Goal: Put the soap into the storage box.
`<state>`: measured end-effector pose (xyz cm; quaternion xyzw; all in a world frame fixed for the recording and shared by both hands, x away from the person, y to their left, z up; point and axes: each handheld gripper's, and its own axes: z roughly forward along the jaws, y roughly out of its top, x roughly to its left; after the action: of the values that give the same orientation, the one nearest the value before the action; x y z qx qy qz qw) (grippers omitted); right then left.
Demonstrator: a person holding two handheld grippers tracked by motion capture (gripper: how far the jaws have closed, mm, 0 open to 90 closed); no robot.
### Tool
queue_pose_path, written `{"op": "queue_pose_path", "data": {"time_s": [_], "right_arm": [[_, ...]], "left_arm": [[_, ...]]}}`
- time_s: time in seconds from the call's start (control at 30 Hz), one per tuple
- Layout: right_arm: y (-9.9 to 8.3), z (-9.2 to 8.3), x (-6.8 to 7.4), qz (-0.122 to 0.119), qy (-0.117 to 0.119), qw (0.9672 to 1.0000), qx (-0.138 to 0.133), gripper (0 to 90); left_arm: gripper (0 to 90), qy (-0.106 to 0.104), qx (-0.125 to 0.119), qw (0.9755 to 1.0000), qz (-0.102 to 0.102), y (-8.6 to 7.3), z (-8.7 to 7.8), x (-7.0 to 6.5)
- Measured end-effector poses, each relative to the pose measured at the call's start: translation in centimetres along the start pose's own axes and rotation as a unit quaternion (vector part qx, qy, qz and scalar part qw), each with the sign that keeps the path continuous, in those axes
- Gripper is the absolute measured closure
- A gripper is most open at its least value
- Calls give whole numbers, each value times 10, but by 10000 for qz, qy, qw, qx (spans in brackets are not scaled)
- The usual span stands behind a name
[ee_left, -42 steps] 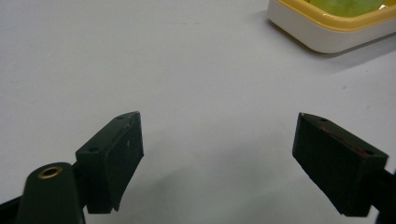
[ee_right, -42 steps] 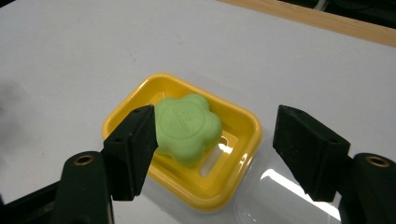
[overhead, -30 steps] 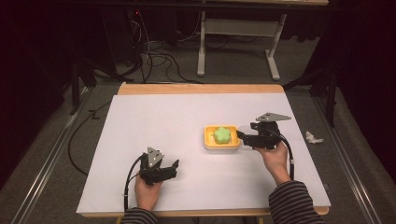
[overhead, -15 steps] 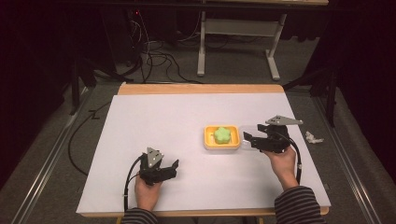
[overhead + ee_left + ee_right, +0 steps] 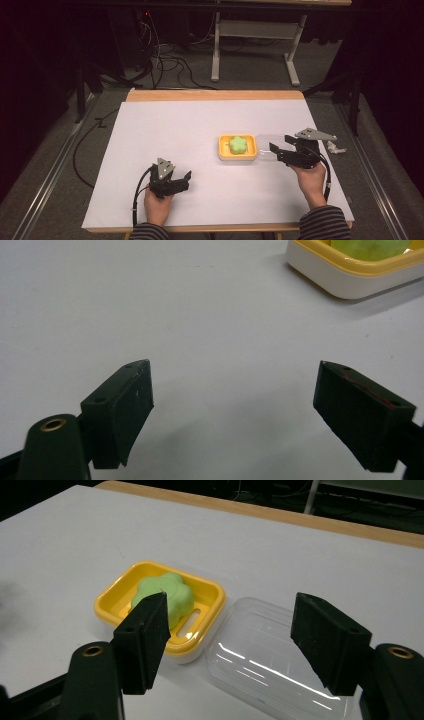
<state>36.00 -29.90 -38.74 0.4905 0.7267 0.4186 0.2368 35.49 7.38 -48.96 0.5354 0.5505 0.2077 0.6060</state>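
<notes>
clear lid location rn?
High view: the clear lid lies flat on the white table, right of centre, against the right side of the yellow soap dish. The right claw hovers at it, jaws spread in its own view.

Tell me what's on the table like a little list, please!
table: white top, wooden far edge
soap dish: yellow, right of the middle, uncovered
soap: green, flower-shaped, lying in the dish
lid: clear, flat on the table, right beside the dish
left gripper: jaws open over bare table, holding nothing
right gripper: at the lid, jaws just been closing a little, a gap between them, not pressing on anything
</notes>
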Motion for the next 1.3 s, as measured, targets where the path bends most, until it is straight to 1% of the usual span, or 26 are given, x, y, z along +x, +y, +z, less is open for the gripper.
{"op": "queue_pose_path", "data": {"time_s": [0.2,0.27,0.3,0.5,0.57,0.7,0.87,1.0,1.03,1.1,1.3], "right_arm": [[-4,-5,-2,-8,-29,10000,-41,320],[-5,-7,-2,4,-4,10000,-51,320],[-6,-8,-2,56,25,10000,-68,321],[-10,-13,1,1,48,9999,-114,320],[-11,-15,2,26,60,9999,-121,320],[-14,-18,4,-3,79,9999,-148,319],[-18,-21,9,-9,184,9996,-194,319],[-22,-21,16,-97,260,9995,-116,321],[-23,-20,17,-137,253,9995,-106,320],[-26,-20,19,-97,279,9995,-99,320],[-33,-18,24,-143,298,9994,-52,320]], "left_arm": [[168,-2,-12,10000,-5,0,0,0],[168,-1,-13,10000,-6,0,0,0],[167,1,-16,10000,-4,0,0,0],[167,2,-19,10000,0,0,0,0],[168,0,-15,10000,-4,0,0,0],[168,-2,-12,10000,-5,0,0,0],[168,3,-12,10000,-1,0,0,0],[169,4,-3,10000,-9,0,0,0],[169,5,-2,10000,-9,0,0,0],[169,7,8,10000,0,0,0,0],[170,6,10,10000,0,0,0,0]]}}
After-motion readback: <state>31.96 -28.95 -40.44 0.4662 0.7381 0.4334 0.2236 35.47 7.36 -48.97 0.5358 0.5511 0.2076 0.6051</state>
